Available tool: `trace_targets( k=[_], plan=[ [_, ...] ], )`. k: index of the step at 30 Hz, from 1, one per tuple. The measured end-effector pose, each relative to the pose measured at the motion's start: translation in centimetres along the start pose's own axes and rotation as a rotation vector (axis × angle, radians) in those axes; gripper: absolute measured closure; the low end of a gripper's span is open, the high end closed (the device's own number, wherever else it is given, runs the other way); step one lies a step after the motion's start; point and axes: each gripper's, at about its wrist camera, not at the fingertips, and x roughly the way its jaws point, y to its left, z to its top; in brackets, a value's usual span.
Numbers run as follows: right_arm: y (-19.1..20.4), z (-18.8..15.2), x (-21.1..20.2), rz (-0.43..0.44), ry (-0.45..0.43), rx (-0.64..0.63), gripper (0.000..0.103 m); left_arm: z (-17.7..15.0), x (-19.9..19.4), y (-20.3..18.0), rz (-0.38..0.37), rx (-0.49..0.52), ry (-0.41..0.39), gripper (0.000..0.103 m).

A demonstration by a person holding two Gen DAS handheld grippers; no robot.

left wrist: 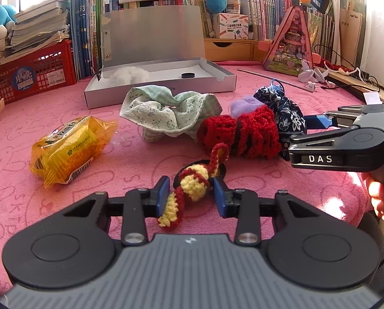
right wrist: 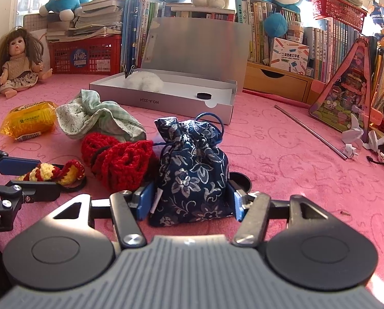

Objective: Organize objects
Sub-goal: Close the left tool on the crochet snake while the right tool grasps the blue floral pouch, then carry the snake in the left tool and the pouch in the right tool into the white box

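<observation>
A yellow-and-red crochet piece [left wrist: 194, 184] lies on the pink cloth between the blue pads of my left gripper [left wrist: 192, 195], which press on it from both sides. In the right wrist view that crochet piece [right wrist: 46, 173] sits between the left gripper's [right wrist: 47, 177] fingers at the left edge. My right gripper [right wrist: 190, 203] is shut on a dark blue floral drawstring pouch [right wrist: 192, 170], which stands upright and fills the gap between the pads. From the left wrist view the right gripper [left wrist: 292, 134] reaches in from the right, at the pouch [left wrist: 287, 113]. An open grey box [right wrist: 166, 103] stands behind.
A red knitted bundle [right wrist: 119, 164] lies between the two grippers. A crumpled green-white cloth [left wrist: 166, 110] and a yellow packet [left wrist: 68, 149] lie further left. The box holds a white fluffy ball [left wrist: 128, 76] and a black disc [left wrist: 187, 75]. A metal rod [right wrist: 310, 131] lies right, a doll [right wrist: 19, 61] far left.
</observation>
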Motion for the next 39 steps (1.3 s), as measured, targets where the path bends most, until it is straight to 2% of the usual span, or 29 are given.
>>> trace_targets(
  k=[6,11,19,31,39],
  plan=[
    [0.1,0.0,-0.4,-0.006,-0.001,-0.011,0.051,0.2,-0.3,-0.1,0.003,-0.006,-0.015,0.069],
    [-0.1,0.3,-0.8,-0.002,-0.012,0.014,0.055,0.4,-0.6,0.1,0.007,-0.013,-0.026,0.070],
    [-0.5,1.4,-2.1,-0.014,-0.063,0.033,0.056,1.1,-1.4,0.3,0.012,-0.021,-0.058,0.070],
    [-0.8,2.0,-2.4,-0.025,-0.065,0.066,0.056,2.2,-1.9,0.9,0.004,-0.060,-0.070,0.070],
    [-1.8,3.1,-2.7,-0.033,-0.079,0.112,0.056,3.5,-2.5,1.2,0.005,-0.070,-0.112,0.070]
  ],
)
